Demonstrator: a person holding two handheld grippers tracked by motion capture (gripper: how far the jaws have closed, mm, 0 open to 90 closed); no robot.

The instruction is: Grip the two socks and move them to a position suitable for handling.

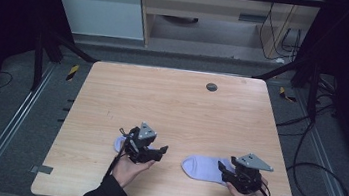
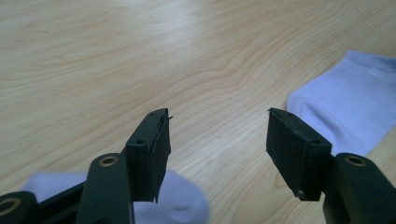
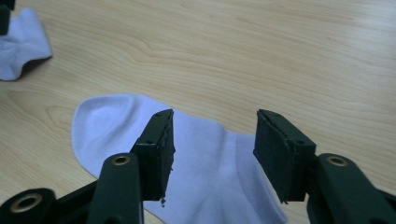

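High view puts your left gripper (image 1: 160, 151) just past the small bunched sock (image 1: 120, 143), and your right gripper (image 1: 222, 170) at the cuff end of the flat sock (image 1: 202, 167) on the table (image 1: 172, 98); both sets of jaws stand apart with nothing pinched between them. Left gripper view shows the bunched sock (image 2: 182, 198) lying under and behind your left-hand jaw, and the flat sock (image 2: 348, 102) ahead and off to the right of the jaws; bare wood sits in the gap, so closing now would likely catch nothing. Right gripper view has the flat sock (image 3: 205, 158) directly beneath and ahead of the jaws, toe end furthest from you; the bunched sock (image 3: 21, 44) lies far ahead to the left. Watch the descent on the right side; come down too shallow and you may nip a single layer, so the sock would drag and fold rather than lift. On the left, a sweep towards the flat sock could snag the bunched one with the trailing jaw and push it off its spot.
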